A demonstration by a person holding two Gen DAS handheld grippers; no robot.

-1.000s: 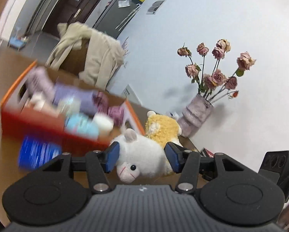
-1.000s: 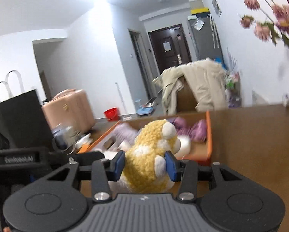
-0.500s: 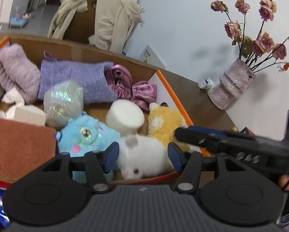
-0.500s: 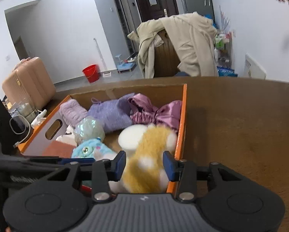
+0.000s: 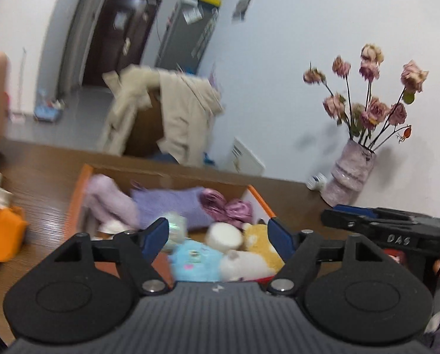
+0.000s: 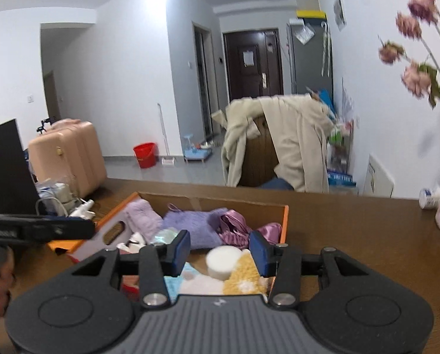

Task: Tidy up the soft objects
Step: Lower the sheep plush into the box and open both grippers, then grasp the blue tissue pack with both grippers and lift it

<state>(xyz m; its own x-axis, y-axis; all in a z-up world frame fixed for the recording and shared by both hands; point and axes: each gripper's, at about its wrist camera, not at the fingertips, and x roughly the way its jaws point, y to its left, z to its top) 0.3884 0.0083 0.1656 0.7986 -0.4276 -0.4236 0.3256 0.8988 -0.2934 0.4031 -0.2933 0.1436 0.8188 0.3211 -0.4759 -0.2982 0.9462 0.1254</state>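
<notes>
An orange-rimmed cardboard box [image 5: 259, 196] [image 6: 284, 221] sits on the brown table. In it lie a white plush [image 5: 243, 262], a yellow plush [image 5: 259, 243] [image 6: 245, 275], a blue plush [image 5: 194, 261], a white foam disc [image 5: 224, 236] [image 6: 222, 261], purple cloths [image 5: 172, 203] [image 6: 187, 225] and pink satin [image 5: 228, 206] [image 6: 234, 227]. My left gripper [image 5: 218, 236] is open and empty above the box's near side. My right gripper [image 6: 218, 249] is open and empty above the box too. The right gripper also shows at the right of the left wrist view [image 5: 367, 221].
A vase of dried roses [image 5: 349, 174] and a small white bottle [image 5: 315, 181] stand at the back right by the wall. A chair draped with a beige coat [image 6: 278, 144] stands behind the table. An orange object [image 5: 1, 233] and clutter lie left of the box.
Both grippers have opened and let go of the white and yellow plush toys, which now lie in the box. Both grippers have lifted and pulled back from the box.
</notes>
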